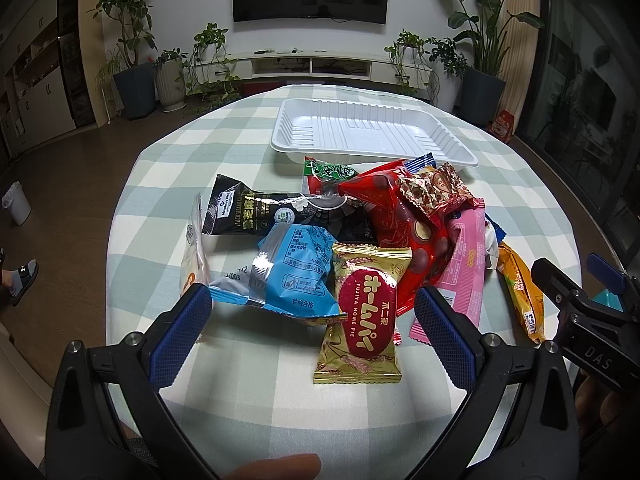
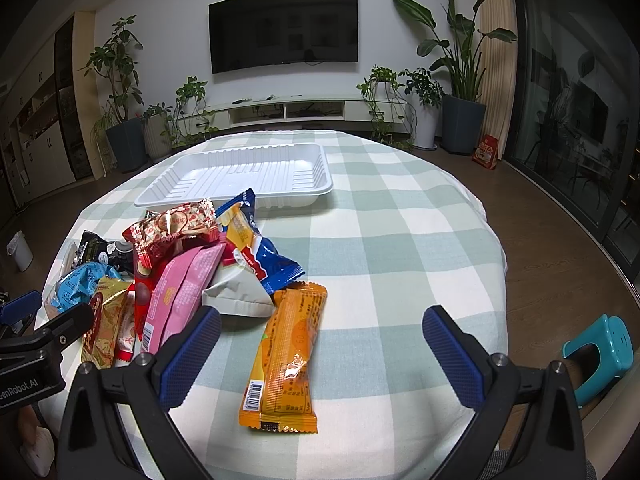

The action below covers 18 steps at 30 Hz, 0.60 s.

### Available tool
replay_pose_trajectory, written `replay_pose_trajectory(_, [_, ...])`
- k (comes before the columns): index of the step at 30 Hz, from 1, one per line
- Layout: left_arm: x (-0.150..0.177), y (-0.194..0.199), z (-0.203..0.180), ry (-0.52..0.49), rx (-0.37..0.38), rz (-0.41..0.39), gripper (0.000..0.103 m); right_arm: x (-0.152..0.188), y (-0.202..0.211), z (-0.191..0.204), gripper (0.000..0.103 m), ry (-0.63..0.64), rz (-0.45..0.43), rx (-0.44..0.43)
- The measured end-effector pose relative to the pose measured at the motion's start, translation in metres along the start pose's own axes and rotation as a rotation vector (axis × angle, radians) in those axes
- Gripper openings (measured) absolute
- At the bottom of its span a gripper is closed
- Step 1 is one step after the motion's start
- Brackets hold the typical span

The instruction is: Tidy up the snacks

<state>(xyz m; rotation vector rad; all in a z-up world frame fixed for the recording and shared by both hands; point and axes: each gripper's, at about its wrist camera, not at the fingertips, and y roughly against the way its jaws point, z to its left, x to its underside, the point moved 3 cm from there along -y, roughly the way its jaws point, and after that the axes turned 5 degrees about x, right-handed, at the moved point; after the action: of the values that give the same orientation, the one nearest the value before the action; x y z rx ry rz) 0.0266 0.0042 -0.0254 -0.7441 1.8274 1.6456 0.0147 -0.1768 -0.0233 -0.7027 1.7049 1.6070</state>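
Note:
A heap of snack packets lies on the checked tablecloth in front of a white plastic tray (image 1: 372, 130) (image 2: 240, 176), which holds nothing. My left gripper (image 1: 312, 328) is open just above the table, straddling a gold Home Pie packet (image 1: 362, 320) and the edge of a blue packet (image 1: 288, 272). Behind them lie a black packet (image 1: 256, 212), a red chocolate bag (image 1: 400, 224) and a pink packet (image 1: 464, 264). My right gripper (image 2: 320, 344) is open over a long orange bar packet (image 2: 290, 356), its fingers apart from it. The same orange packet (image 1: 522, 292) shows at the left view's right side.
The round table's edge (image 2: 496, 280) drops off to a wooden floor. A teal stool (image 2: 600, 352) stands at the near right. Potted plants, a TV and a low cabinet line the far wall. A white bin (image 1: 16, 202) and a person's slippered foot (image 1: 22, 280) are at the left.

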Motion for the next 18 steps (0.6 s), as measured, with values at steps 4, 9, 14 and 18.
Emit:
replay_pose_trajectory(4, [0.0, 0.0, 0.0001, 0.0, 0.0, 0.0, 0.103, -0.0001, -0.0001, 0.0002, 0.103, 0.0, 0.001, 0.0])
replay_pose_trajectory(9, [-0.0001, -0.0002, 0.0003, 0.001, -0.001, 0.0, 0.103, -0.0011, 0.0004, 0.0005, 0.103, 0.0, 0.002, 0.001])
replay_pose_trajectory(14, [0.0, -0.0001, 0.0003, 0.0, -0.001, 0.001, 0.103, -0.0012, 0.0007, 0.0006, 0.103, 0.0, 0.003, 0.001])
replay_pose_trajectory(18, [0.0, 0.0, 0.0002, 0.0, 0.001, 0.0, 0.103, -0.0006, 0.0009, 0.0002, 0.103, 0.0, 0.002, 0.001])
